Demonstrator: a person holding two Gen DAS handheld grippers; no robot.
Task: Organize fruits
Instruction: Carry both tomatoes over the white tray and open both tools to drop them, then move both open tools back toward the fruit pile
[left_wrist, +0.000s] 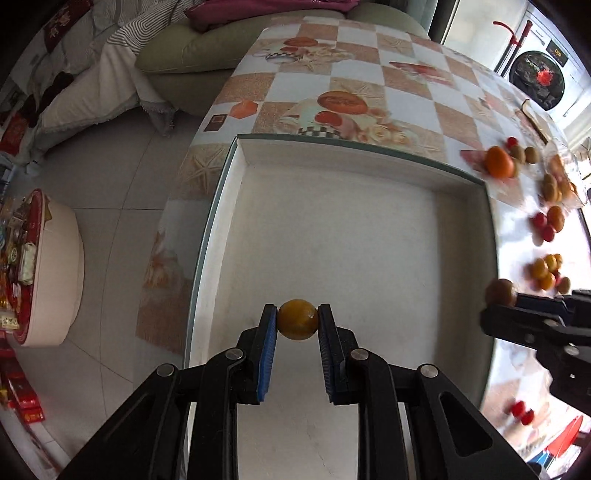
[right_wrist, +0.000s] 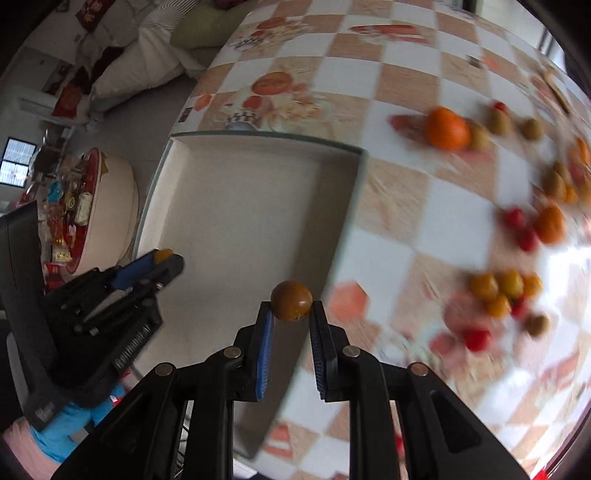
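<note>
My left fingers (left_wrist: 297, 320) pinch a yellow fruit (left_wrist: 297, 319) over the tray (left_wrist: 354, 229); right fingers (right_wrist: 291, 306) pinch a brown fruit (right_wrist: 291, 300) near its edge. I'd lower both close to the tray floor before letting go, so they don't roll.

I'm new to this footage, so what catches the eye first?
Each gripper pinches a small round fruit: the left gripper holds a yellow one over the white tray, the right gripper a brownish one near the tray's right wall. Loose fruit, including a big orange, lies scattered right of the tray.
</note>
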